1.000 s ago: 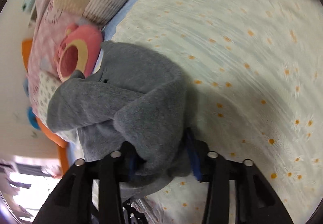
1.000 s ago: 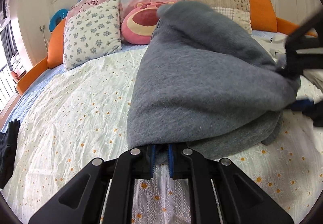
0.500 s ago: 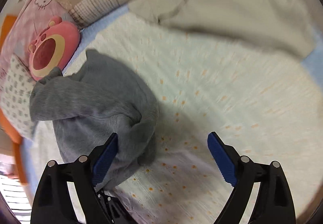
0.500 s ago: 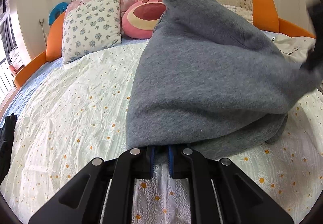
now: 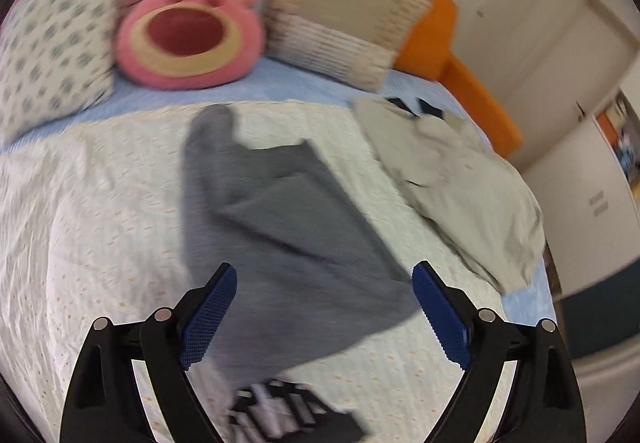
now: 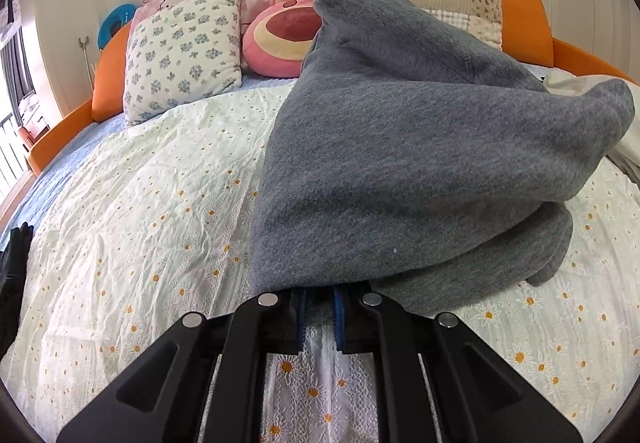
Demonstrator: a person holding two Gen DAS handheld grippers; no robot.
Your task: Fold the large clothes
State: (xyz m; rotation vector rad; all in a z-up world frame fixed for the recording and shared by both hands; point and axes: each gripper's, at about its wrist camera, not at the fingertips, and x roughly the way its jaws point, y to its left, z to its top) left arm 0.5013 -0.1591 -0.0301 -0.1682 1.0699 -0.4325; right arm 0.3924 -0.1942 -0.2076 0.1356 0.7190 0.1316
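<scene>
Right fingers (image 6: 320,313) clench the grey garment's (image 6: 420,163) edge; left fingers (image 5: 326,313) hang released above the bedspread (image 5: 100,203).

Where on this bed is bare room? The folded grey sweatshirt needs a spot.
Free: the daisy bedspread left of the grey sweatshirt, up to the floral pillow; also the strip by the right gripper. Crowded: the pillows at the head, and the beige garment on the sweatshirt's other side.
</scene>
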